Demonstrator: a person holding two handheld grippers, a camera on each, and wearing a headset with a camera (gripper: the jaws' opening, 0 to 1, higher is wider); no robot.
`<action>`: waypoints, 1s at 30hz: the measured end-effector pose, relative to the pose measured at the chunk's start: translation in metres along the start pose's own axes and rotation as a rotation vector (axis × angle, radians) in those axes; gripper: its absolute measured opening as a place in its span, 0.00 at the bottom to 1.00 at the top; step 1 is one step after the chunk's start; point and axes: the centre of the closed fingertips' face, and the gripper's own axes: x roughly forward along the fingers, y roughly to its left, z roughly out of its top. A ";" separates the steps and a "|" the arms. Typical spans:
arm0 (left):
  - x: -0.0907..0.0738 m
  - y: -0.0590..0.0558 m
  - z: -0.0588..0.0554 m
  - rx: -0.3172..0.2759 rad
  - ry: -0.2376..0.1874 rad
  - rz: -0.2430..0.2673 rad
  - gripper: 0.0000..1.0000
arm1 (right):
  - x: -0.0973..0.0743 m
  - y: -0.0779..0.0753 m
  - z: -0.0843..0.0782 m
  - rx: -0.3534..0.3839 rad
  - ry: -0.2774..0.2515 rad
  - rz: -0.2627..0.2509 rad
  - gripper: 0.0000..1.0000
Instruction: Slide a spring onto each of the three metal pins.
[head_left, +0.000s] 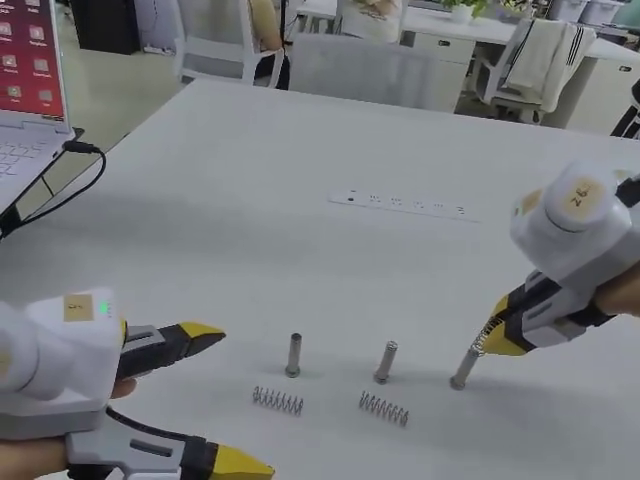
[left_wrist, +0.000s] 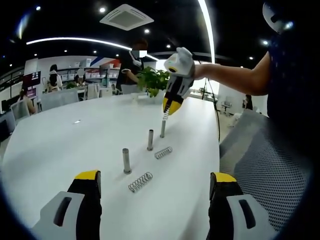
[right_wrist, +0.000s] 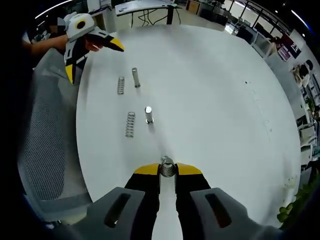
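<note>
Nearest of all sits the left claw (head_left: 225, 400), low at the near edge of the white table (head_left: 300, 150). Its yellow-tipped jaws are spread wide with nothing between them, and its own view frames the whole row of parts through that gap.

Just beyond it I count three pins, all standing on end in a row: the left pin (head_left: 293, 355), the middle pin (head_left: 385, 362) and the right pin (head_left: 465, 368). The springs also come to three. Two lie flat just in front of the row, the first spring (head_left: 277, 400) by the left pin and the second spring (head_left: 384, 408) by the middle pin, and neither touches its pin.

The third spring (head_left: 484, 340) is pinched in the right claw (head_left: 495, 338), jaws clenched on it. Its lower end meets the top of the right pin. Whether the coil sits over the tip I cannot tell.

The right gripper view looks down that coil end-on, a small ring between the yellow tips, where the head view gives it from the side. The left gripper view puts the spring and the right pin in one straight line, with the person's bare forearm reaching in behind.

Farther back a socket strip (head_left: 405, 205) lies flush in the tabletop. At the far left a laptop (head_left: 25, 80) stands open with a black cable (head_left: 70, 180) trailing from it.
</note>
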 end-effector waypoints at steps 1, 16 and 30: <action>0.000 0.000 0.000 0.000 0.000 0.000 0.86 | 0.001 -0.001 0.000 0.001 -0.001 0.000 0.08; -0.001 -0.001 -0.002 -0.006 0.007 -0.003 0.85 | 0.017 0.000 -0.004 0.024 0.012 0.024 0.08; -0.001 -0.002 -0.001 -0.006 0.006 -0.001 0.84 | 0.038 0.001 -0.012 0.059 0.022 0.050 0.08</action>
